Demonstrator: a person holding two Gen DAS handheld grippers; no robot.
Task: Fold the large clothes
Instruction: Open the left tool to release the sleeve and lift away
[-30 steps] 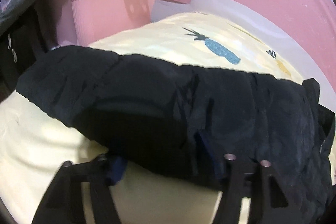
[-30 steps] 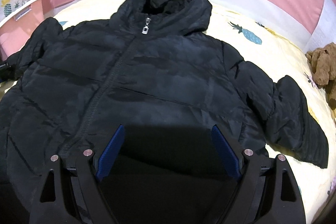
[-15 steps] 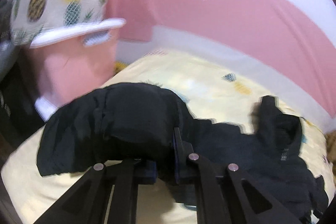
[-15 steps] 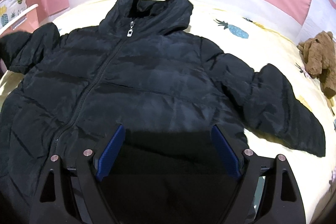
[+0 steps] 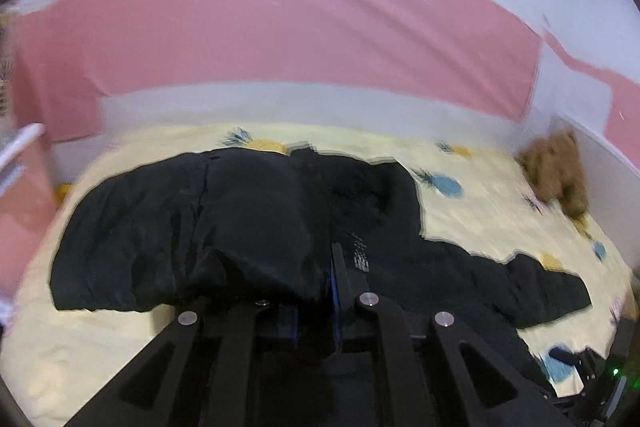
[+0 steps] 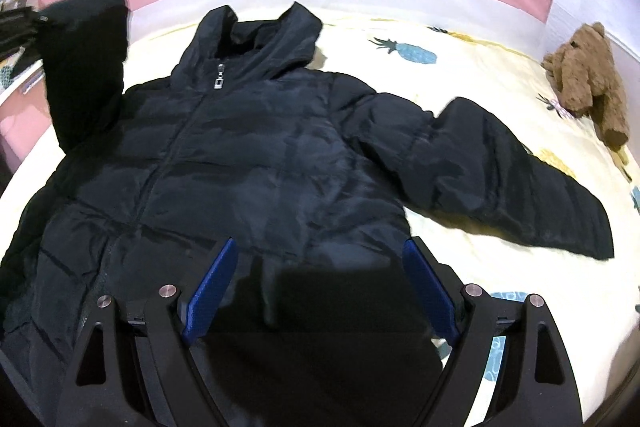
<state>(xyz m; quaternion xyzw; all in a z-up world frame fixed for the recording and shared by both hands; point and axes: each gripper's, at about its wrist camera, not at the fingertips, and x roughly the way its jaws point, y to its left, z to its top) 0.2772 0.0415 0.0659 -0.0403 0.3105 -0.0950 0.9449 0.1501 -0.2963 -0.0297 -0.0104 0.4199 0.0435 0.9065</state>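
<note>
A black puffer jacket (image 6: 248, 163) lies front up, zipped, on a yellow pineapple-print bed sheet (image 6: 480, 67). My left gripper (image 5: 316, 291) is shut on the jacket's left sleeve (image 5: 224, 227) and holds it lifted; the raised sleeve (image 6: 84, 67) also shows at the upper left of the right wrist view. My right gripper (image 6: 320, 287) is open and empty, hovering over the jacket's lower hem. The other sleeve (image 6: 512, 175) lies spread out to the right on the sheet.
A brown teddy bear (image 6: 588, 79) lies at the right edge of the bed, also seen in the left wrist view (image 5: 556, 175). A pink and white padded wall (image 5: 280, 27) runs behind the bed. A pink bin (image 5: 20, 187) stands at the left.
My left gripper has closed on the sleeve, lifted it and swung it rightward over the jacket. My right gripper stayed open and shifted slightly to the right.
</note>
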